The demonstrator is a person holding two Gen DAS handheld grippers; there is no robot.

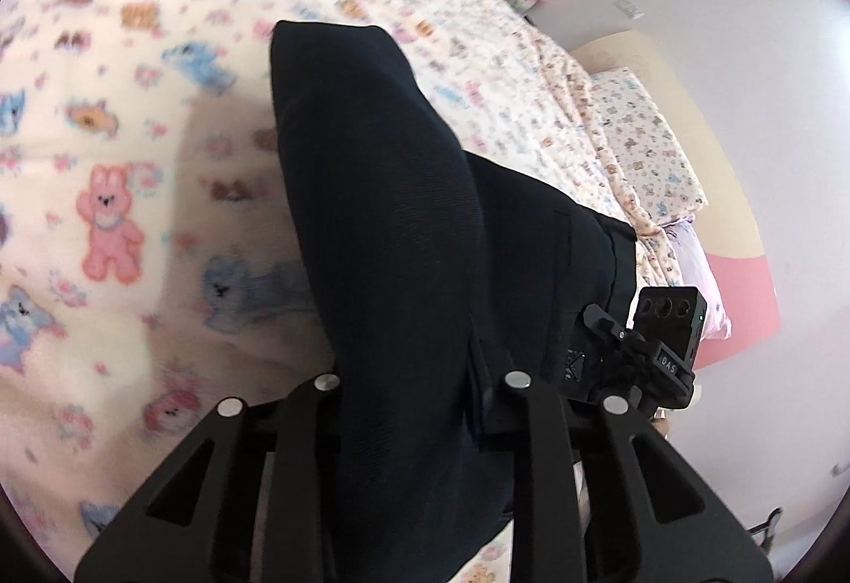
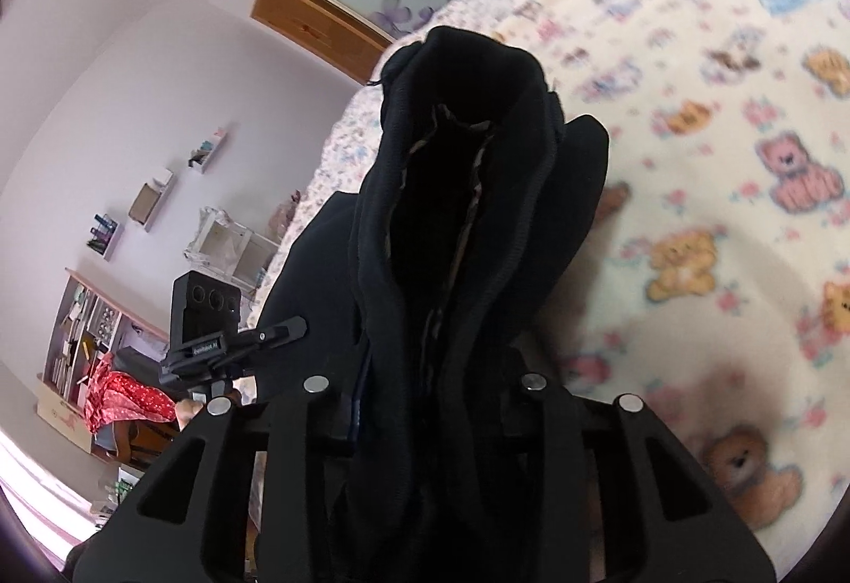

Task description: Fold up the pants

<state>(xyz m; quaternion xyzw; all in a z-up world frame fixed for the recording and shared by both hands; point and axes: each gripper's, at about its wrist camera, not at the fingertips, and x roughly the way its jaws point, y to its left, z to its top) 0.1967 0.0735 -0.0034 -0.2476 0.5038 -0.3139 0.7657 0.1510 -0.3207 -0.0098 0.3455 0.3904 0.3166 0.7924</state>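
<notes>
The left gripper (image 1: 419, 386) has dark cloth of the pants (image 1: 382, 189) bunched between its two black fingers, and the fabric fills the gap, so I read it as clamped on the garment rather than standing free. From that grip a smooth panel of the pants runs straight away from the lens along the line of the fingers, hanging above the blurred bear-print bedspread (image 1: 106, 168), with its far edge folded over square. The long axis of the cloth therefore lies forward of this hand, not across it. To the right in the same view the other hand-held unit shows just beside the garment's far edge, so both hands sit close together on one end of the pants. In the right wrist view, the right gripper (image 2: 425, 386) likewise has a thick roll of the pants (image 2: 467, 189) between its fingers, pinched on what looks like the waistband, with a pale inner lining showing in the open throat of the fabric. Here too the cloth stretches forward and slightly up from the jaws, over the bedspread (image 2: 717, 211). Neither hand looks clearly nearer to the free end, which is hidden; the coming fold probably depends on carrying both grips forward along that shared axis.
</notes>
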